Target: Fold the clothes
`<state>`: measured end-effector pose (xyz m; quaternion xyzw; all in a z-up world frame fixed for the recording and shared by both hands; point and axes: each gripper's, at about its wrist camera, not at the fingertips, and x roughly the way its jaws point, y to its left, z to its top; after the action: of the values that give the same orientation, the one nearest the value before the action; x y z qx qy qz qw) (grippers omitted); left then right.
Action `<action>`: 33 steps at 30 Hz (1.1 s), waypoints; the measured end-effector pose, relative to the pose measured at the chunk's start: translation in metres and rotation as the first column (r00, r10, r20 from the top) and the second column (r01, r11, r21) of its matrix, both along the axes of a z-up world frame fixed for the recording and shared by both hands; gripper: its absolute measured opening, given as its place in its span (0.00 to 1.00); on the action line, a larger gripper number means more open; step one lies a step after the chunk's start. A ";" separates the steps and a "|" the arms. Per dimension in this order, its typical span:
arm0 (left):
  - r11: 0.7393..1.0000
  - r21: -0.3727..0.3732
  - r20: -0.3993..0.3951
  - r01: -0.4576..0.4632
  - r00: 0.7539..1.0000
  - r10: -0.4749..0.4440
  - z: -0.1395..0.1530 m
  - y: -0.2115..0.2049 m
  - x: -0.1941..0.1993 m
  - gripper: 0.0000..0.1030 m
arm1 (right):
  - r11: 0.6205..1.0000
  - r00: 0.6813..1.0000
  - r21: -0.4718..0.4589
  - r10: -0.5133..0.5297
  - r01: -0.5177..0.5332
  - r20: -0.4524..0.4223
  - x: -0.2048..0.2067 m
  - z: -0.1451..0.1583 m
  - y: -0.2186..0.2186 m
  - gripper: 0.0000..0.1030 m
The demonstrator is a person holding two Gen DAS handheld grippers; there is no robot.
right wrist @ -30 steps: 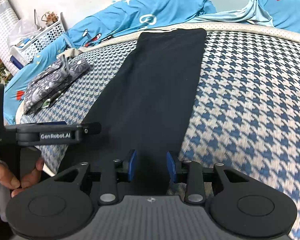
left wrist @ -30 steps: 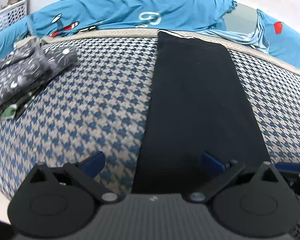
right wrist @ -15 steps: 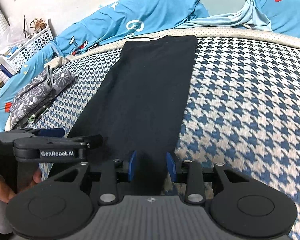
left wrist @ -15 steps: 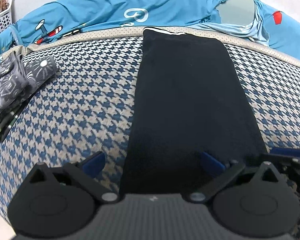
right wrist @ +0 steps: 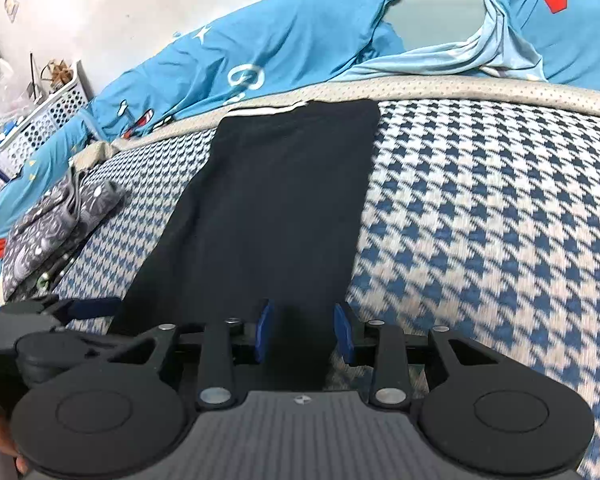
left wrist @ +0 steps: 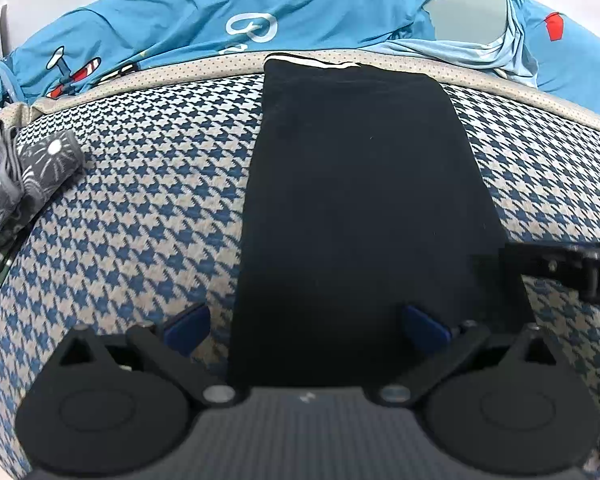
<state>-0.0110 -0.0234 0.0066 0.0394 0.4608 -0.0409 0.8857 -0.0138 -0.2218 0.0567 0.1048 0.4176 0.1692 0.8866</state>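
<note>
At the near end of the black garment (left wrist: 364, 200), long axis running far, the left gripper (left wrist: 306, 326) spreads wide over its left corner, the right gripper (right wrist: 303, 330) half-spread at its right

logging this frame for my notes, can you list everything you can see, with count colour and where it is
black garment: one, black with a white strip at its far end, lying flat as a long band down the middle of the cover
houndstooth cover: one, blue and beige check with a beige dotted border, under the garment
grey patterned clothes: one small pile, grey with white print, on the cover's left edge
blue bedding: rumpled, bright blue with cartoon prints, behind the cover
grey panel: one, plain grey, amid the bedding at far right
white basket: one, perforated white plastic, far left by the wall
left tool: one, black with blue pads, open wide over the garment's near left edge
right tool: one, black with blue pads, open, at the garment's near right edge
</note>
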 end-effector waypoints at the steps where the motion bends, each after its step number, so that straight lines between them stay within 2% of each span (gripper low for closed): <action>1: 1.000 -0.002 -0.002 0.002 1.000 -0.002 0.000 -0.001 0.003 1.00 | 1.000 1.000 0.004 -0.008 0.008 0.001 0.004 0.000 -0.002 0.33; 4: 1.000 -0.008 -0.007 0.000 1.000 0.000 -0.001 -0.002 0.010 1.00 | 0.999 0.999 0.015 -0.034 0.034 0.003 0.015 -0.001 -0.007 0.34; 6: 1.000 -0.021 -0.018 -0.005 1.000 0.005 -0.003 -0.002 0.016 1.00 | 0.999 0.999 0.022 -0.050 0.050 0.006 0.023 -0.002 -0.011 0.38; 19: 0.990 -0.115 -0.080 -0.077 0.995 0.068 -0.004 0.006 0.039 1.00 | 0.987 0.993 0.125 -0.107 0.100 0.049 0.065 -0.005 -0.023 0.43; 23: 0.987 -0.116 -0.080 -0.109 0.992 0.101 -0.003 0.010 0.045 1.00 | 0.978 0.990 0.169 -0.131 0.121 0.049 0.080 -0.008 -0.026 0.46; 33: 0.977 -0.151 -0.118 -0.152 0.984 0.135 -0.005 0.014 0.056 1.00 | 0.963 0.984 0.218 -0.171 0.158 0.046 0.116 -0.023 -0.029 0.47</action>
<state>0.0450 -0.0092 0.0019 -0.0672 0.5046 -0.0157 0.8606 0.1022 -0.2507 0.0334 0.2280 0.3581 0.1421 0.8942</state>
